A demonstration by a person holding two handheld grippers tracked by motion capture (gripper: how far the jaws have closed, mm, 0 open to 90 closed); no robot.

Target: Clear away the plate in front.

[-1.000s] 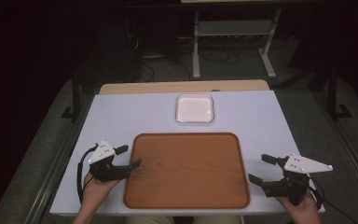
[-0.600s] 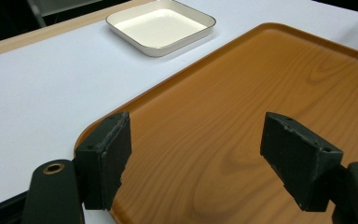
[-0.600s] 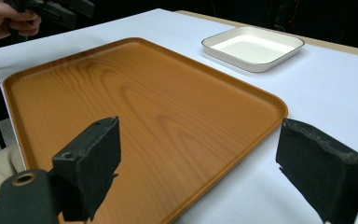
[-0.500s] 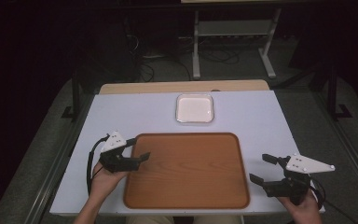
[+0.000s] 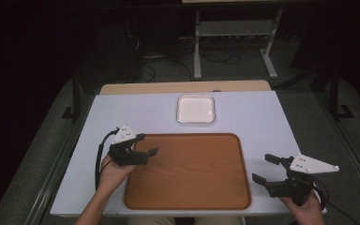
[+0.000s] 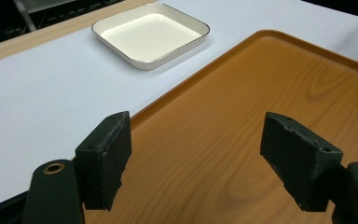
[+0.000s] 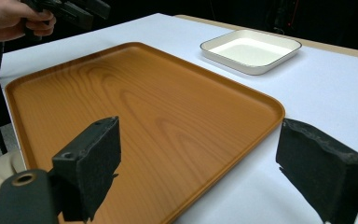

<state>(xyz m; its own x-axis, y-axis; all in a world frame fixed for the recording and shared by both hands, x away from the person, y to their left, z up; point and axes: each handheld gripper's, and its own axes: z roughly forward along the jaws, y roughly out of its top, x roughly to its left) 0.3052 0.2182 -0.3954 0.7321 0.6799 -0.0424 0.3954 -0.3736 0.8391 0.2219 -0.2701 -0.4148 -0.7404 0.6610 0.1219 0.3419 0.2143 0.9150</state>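
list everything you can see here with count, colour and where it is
wooden tray: 1, orange-brown, near middle of the table, nothing on it
square dish: 1, white with a thin dark rim, beyond the tray's far edge, nothing in it
table: 1, white top with a tan strip along the far edge, centre of the high view
metal stand: 1, pale grey, on the floor behind the table
cables: several, dark, on the floor behind the table
left gripper: 1, black with a grey plate, over the tray's left far corner, jaws open
right gripper: 1, black with a grey plate, right of the tray, jaws open
hands: 2, one holding each gripper
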